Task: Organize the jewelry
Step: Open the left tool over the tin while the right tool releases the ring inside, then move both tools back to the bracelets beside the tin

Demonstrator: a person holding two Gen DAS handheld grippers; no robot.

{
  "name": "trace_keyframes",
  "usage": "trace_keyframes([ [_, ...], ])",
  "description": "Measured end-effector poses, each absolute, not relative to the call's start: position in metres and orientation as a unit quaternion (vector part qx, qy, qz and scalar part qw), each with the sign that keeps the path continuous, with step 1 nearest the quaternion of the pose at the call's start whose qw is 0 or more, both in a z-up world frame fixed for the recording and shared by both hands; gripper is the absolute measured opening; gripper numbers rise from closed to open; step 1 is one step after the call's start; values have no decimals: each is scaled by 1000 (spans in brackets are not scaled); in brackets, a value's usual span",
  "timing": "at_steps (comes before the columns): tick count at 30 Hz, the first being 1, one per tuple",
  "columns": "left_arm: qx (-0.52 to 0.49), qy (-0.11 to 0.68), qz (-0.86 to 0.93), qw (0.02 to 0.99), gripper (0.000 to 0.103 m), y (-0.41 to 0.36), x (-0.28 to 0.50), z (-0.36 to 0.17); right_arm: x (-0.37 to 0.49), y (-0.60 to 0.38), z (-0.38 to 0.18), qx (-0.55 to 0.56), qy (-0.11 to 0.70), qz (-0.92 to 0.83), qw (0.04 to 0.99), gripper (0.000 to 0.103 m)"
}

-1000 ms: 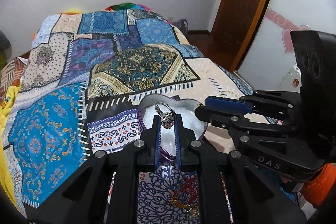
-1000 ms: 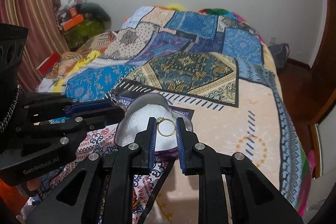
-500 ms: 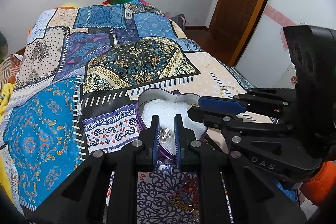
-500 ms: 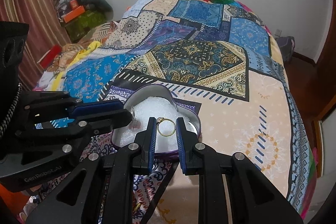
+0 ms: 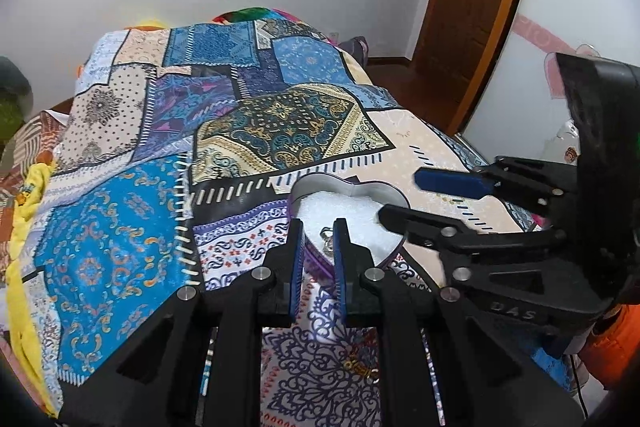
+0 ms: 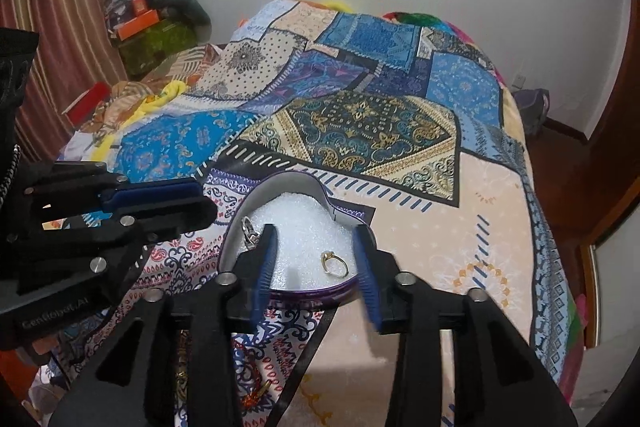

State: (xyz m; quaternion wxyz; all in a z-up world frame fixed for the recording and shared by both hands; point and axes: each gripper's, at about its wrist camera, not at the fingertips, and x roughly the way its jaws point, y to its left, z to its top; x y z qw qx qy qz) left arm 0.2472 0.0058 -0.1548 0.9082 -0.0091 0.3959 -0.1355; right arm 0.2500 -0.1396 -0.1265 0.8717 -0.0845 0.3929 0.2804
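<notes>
A heart-shaped purple tin (image 5: 362, 187) (image 6: 280, 187) with white foam lining sits on the patchwork bedspread. A silver ring (image 5: 327, 242) (image 6: 250, 231) lies at the tin's left edge, between the fingers of my left gripper (image 5: 318, 231), which is a little open and no longer pinches it. A gold ring (image 6: 334, 264) lies on the foam between the fingers of my right gripper (image 6: 318, 241), which is wide open over the tin. Each gripper shows in the other's view: the right one (image 5: 404, 199) and the left one (image 6: 204, 201).
The patchwork bedspread (image 5: 256, 131) covers the bed. Gold jewelry (image 5: 362, 367) and red beads (image 6: 252, 393) lie on the cloth near me. A wooden door (image 5: 472, 7) stands at the right, clutter and a curtain (image 6: 60, 27) at the left.
Both grippers lowered to the tin and opened. The silver ring left my left gripper and the gold ring left my right gripper; both now lie on the foam.
</notes>
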Motion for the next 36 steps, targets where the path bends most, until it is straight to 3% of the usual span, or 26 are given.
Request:
trace_keyframes([
  [2, -8, 393, -129, 910, 31, 7, 243, -151, 246, -141, -121, -87, 387, 277, 875, 41],
  [4, -7, 388, -122, 914, 35, 9, 236, -146, 242, -142, -115, -88, 383, 274, 878, 41],
  [21, 7, 375, -88, 923, 37, 22, 181, -121, 199, -154, -91, -79, 367, 268, 887, 41],
  [24, 12, 376, -81, 923, 42, 24, 174, -121, 195, -156, -92, -78, 369, 266, 887, 41],
  [36, 35, 423, -76, 902, 43, 23, 171, -155, 182, -163, -121, -80, 406, 256, 874, 41],
])
